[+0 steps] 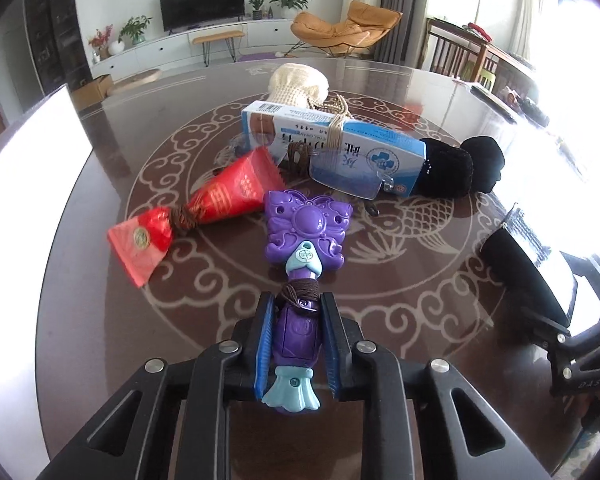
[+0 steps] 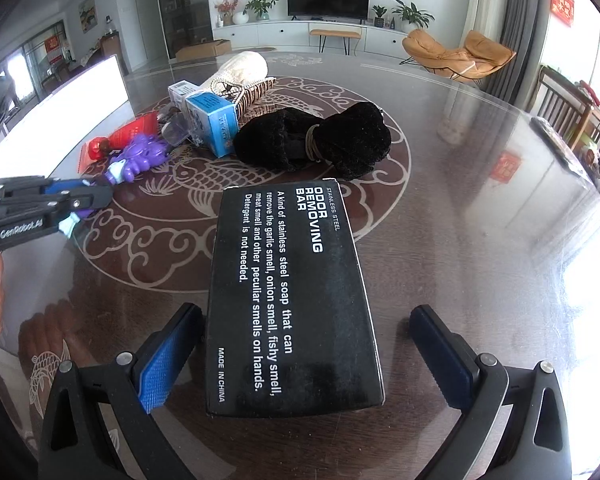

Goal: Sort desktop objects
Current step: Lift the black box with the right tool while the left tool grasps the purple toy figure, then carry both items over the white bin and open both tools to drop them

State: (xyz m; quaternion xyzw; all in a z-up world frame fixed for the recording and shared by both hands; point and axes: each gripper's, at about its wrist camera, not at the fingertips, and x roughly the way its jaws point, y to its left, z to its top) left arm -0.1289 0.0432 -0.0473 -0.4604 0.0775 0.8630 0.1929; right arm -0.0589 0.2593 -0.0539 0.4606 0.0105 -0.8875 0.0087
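The left gripper [image 1: 296, 312] is clamped on the handle of the purple butterfly toy [image 1: 306, 228]. The toy's long axis runs straight along the fingers, butterfly head pointing away over the patterned table [image 1: 380, 304], toward the red tube [image 1: 224, 200]. A lift needs no re-alignment. To the right, the right gripper [image 2: 304, 344] stands wide, straddling the black soap box [image 2: 292, 300]. The box's long axis also follows the fingers; neither pad touches it.
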